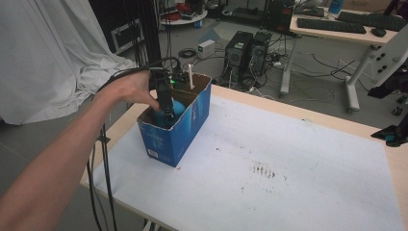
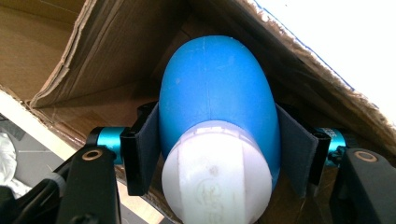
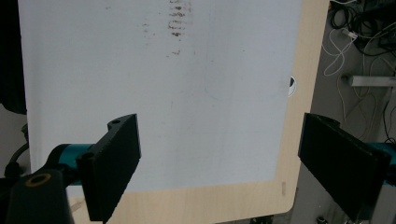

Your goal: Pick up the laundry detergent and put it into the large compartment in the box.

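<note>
My left hand-held gripper [image 2: 217, 154] is clamped on the smooth blue plastic bottle [image 2: 215, 98] with white cap, inside the blue cardboard box [image 1: 190, 127], upper left of the high view. It looks light and slippery; I'd grip mid-body. My right hand-held gripper [image 3: 243, 163] stands apart above the counter [image 3: 289, 140].

The cardboard box [image 1: 179, 129] walls crowd the blue bottle [image 2: 215, 100] on both sides; the white-covered surface [image 1: 288, 159] to its right lies open and unobstructed.
</note>
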Action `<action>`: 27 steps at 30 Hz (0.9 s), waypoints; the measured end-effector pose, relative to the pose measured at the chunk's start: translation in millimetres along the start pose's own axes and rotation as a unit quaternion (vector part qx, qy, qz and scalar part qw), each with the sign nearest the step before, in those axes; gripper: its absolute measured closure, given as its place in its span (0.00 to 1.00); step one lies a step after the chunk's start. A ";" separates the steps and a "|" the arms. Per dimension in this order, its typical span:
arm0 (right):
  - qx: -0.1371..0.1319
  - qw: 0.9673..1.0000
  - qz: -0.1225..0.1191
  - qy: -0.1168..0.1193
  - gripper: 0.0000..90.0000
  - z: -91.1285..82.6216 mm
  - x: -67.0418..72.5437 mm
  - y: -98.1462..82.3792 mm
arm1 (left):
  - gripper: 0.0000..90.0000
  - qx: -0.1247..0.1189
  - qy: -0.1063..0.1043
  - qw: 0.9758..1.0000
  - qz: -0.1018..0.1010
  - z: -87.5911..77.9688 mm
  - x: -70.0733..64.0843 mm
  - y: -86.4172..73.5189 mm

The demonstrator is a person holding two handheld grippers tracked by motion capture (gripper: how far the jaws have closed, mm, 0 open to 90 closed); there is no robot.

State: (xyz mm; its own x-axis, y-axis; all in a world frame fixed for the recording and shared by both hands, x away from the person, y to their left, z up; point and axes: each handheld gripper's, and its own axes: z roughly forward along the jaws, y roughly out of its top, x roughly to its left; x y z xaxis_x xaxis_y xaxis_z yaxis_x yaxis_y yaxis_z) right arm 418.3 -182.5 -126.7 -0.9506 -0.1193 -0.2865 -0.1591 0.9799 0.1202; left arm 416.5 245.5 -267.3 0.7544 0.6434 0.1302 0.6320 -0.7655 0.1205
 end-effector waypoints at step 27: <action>0.000 1.000 -0.001 0.005 0.14 0.8 2.0 1.1 | 0.29 -0.018 -0.022 0.999 -0.031 -7.7 8.0 -2.8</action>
State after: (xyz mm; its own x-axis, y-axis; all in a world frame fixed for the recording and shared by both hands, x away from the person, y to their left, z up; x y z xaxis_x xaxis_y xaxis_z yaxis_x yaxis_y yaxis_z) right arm 416.5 -181.5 -128.0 -0.9529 -0.1227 -0.2772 -0.1610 0.9796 0.1201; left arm 419.4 252.9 -259.0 0.7219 0.6876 0.0778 0.6713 -0.7232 0.1620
